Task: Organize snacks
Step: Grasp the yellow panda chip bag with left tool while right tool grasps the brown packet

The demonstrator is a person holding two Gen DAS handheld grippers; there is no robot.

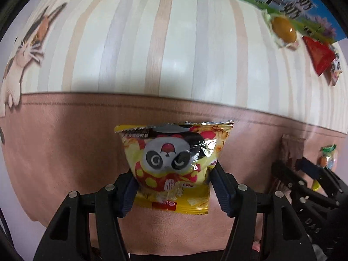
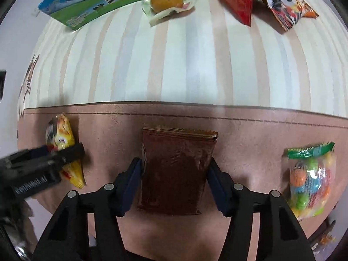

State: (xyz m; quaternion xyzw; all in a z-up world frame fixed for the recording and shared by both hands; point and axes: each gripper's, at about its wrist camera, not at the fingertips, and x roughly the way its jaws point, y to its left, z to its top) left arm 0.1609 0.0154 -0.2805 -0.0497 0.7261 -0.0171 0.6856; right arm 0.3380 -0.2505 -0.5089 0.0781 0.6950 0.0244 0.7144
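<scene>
Left claw (image 1: 171, 187): pads pinching the yellow panda snack bag (image 1: 174, 165) at both sides, over the table (image 1: 65, 152)
Right claw (image 2: 174, 182): clamped on the brown packet (image 2: 176, 169), just beside the candy bag (image 2: 311, 180)

1. Surface: cloth-covered table (image 2: 152, 65), pale striped field above, plain pinkish-brown band (image 2: 250, 134) below, cat motif (image 1: 24, 50) at left edge.
2. On striped field, far edge: milk carton (image 2: 91, 2) lying flat; wrapped yellow jelly cup (image 2: 167, 4) just beside it; red triangular packet (image 2: 237, 0) touching panda-print packet (image 2: 282, 4).
3. On brown band, left to right: yellow panda snack bag (image 1: 174, 165), brown sachet (image 2: 174, 169), clear bag of coloured candies (image 2: 311, 180), each well apart.
</scene>
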